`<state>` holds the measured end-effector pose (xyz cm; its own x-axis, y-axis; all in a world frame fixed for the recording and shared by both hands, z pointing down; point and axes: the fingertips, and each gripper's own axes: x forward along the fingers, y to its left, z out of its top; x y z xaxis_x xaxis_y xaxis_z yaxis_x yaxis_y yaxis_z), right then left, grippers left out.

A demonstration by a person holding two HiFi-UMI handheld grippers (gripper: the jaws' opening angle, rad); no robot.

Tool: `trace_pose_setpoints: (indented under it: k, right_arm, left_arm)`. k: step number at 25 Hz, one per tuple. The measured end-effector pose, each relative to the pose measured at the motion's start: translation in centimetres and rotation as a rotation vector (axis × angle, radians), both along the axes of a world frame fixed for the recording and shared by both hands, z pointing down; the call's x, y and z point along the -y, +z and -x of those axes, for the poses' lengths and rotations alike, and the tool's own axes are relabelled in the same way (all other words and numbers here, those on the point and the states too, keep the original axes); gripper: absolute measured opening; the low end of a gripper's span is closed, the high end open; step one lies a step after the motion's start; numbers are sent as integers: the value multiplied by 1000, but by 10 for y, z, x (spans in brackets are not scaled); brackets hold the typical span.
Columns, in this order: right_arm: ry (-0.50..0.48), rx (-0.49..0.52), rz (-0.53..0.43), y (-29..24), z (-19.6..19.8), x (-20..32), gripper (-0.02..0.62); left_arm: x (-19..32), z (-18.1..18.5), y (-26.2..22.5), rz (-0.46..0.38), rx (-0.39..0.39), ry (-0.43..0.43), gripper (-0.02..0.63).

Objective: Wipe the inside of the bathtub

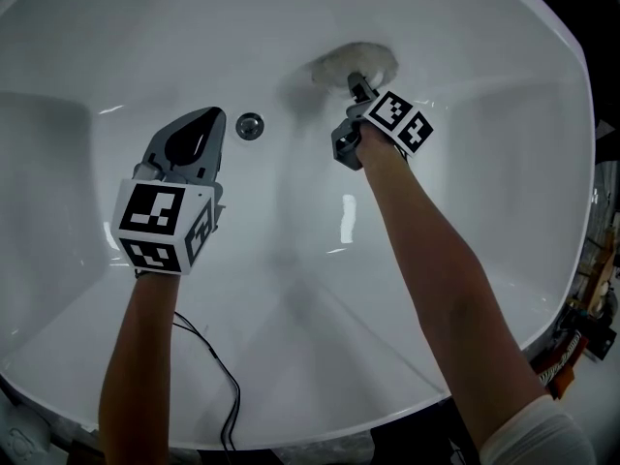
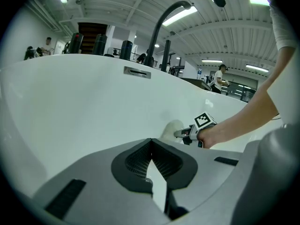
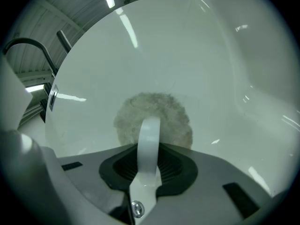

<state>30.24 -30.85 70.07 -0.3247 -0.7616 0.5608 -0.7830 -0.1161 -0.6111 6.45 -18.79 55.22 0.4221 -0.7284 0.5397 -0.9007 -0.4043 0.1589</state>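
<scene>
**Pad on the curved wall: where the wipe could slip**

The bathtub (image 1: 291, 356) is glossy white and curves steeply where the work is happening, so I judge the main risk to be the round fleecy pad (image 3: 152, 111) skating off line or lifting at one edge. It lies flat against the far inner wall, and only even pressure will keep it there.

The right gripper (image 1: 356, 83) has its jaws pinched on the pad's thin white handle (image 3: 149, 139). That narrow strip could twist or slide out under a hard sideways push, leaving the pad loose in the tub.

The left gripper (image 1: 199, 119) hovers above the tub floor with its jaws pressed together on nothing. It is well apart from the pad, so it gives no support.

A thin dark cable (image 1: 218, 366) trails over the near rim below the left arm and could drag into the basin.

The room is a large hall with a ribbed ceiling and strip lights. People stand well beyond the far rim, beside a tall curved black faucet (image 2: 164, 18).

The tub surface shows bright reflections. I cannot tell whether it is wet.

The round metal drain (image 1: 250, 124) lies just beside the left jaws, and an overflow slot (image 2: 137, 72) sits high on the wall.
</scene>
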Motion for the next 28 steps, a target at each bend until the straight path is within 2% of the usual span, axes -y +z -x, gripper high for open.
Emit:
trace_pose_setpoints:
  k: [4, 7, 11, 16, 28]
  right_arm:
    - [-28, -5, 3, 6, 14, -1, 81]
    - [-56, -20, -7, 4, 61, -13, 81]
    - [-62, -18, -5, 7, 83, -17, 81]
    - [-104, -23, -11, 13, 153, -26, 81]
    - [-171, -35, -20, 8, 223, -36, 81]
  left_arm:
    - [-1, 9, 6, 2, -7, -18, 6]
    - [-16, 54, 4, -4, -10, -40, 6]
    - [-24, 77, 7, -4, -7, -58, 6]
    - [-38, 145, 13, -6, -17, -92, 6]
    - [-64, 200, 15, 5, -21, -113, 6]
